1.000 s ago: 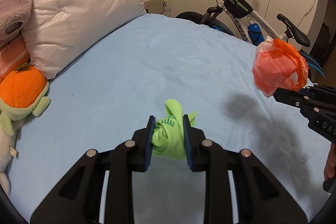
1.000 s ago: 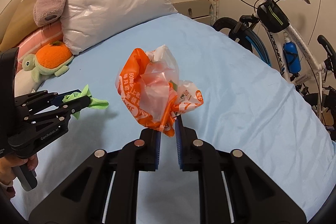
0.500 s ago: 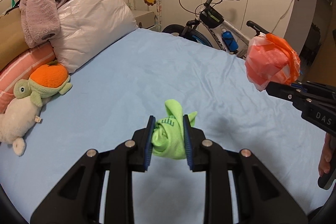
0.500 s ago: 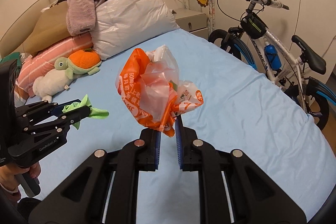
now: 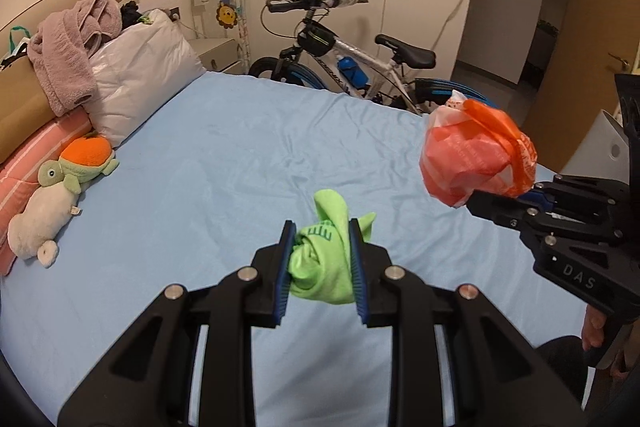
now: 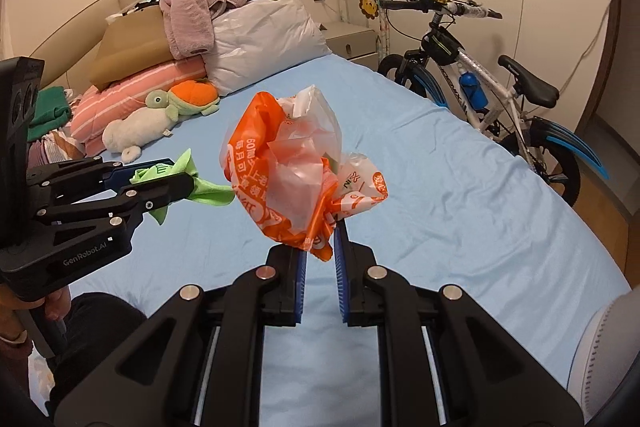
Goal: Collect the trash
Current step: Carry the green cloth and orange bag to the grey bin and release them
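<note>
A crumpled bright green wrapper (image 5: 325, 259) hangs in the air above the blue bed sheet (image 5: 224, 163), pinched between the blue pads of my left gripper (image 5: 320, 251). From the right wrist view that same green wrapper (image 6: 176, 175) and the left gripper (image 6: 160, 179) show at the left. An orange and white plastic bag (image 6: 288, 179) is bunched up and held at its lower end by my right gripper (image 6: 320, 247). In the left wrist view the orange bag (image 5: 476, 155) floats at the right, clamped by the right gripper (image 5: 520, 197).
A white and blue bicycle (image 5: 352, 67) leans along the far side of the bed. Pillows (image 6: 264, 39), a towel (image 6: 192, 15) and two plush toys (image 6: 160, 115) crowd the headboard end. A white round object (image 6: 600, 351) sits at the lower right. A doorway (image 5: 520, 27) opens to the right.
Both grippers have pulled back and risen from the bed with their loads still held. The whole bed, the headboard and the doorway have come into view.
</note>
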Demonstrator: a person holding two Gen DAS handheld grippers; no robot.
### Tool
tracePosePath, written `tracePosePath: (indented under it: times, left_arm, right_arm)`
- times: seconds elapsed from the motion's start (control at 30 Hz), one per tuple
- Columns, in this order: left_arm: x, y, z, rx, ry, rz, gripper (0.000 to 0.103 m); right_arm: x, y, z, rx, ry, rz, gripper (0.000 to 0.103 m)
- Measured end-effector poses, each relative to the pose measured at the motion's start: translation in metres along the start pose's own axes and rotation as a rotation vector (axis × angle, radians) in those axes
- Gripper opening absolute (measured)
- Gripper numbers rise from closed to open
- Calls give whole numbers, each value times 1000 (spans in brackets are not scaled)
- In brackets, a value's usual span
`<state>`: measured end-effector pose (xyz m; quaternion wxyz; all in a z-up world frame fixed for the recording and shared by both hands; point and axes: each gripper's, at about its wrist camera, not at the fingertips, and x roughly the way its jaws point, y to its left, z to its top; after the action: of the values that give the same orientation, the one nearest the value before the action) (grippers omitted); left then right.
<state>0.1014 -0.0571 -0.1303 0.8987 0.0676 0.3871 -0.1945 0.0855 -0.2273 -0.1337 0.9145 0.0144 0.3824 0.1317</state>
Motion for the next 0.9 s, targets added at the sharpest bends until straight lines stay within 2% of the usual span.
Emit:
tracePosePath:
  times: [0.17, 0.33, 0.5, 0.9]
  left_arm:
    - [-21, -47, -10, 67, 16, -51, 26]
    - [-38, -89, -5, 126, 14, -113, 26]
    - [-52, -129, 8, 194, 3, -157, 26]
    - [-75, -226, 53, 332, -48, -264, 26]
  right_arm:
    - [-50, -17, -30, 49, -10, -24, 12]
    - [-94, -40, -51, 94, -30, -77, 12]
    - [-144, -74, -64, 163, -61, -126, 12]
    - [-266, -153, -85, 284, -153, -303, 12]
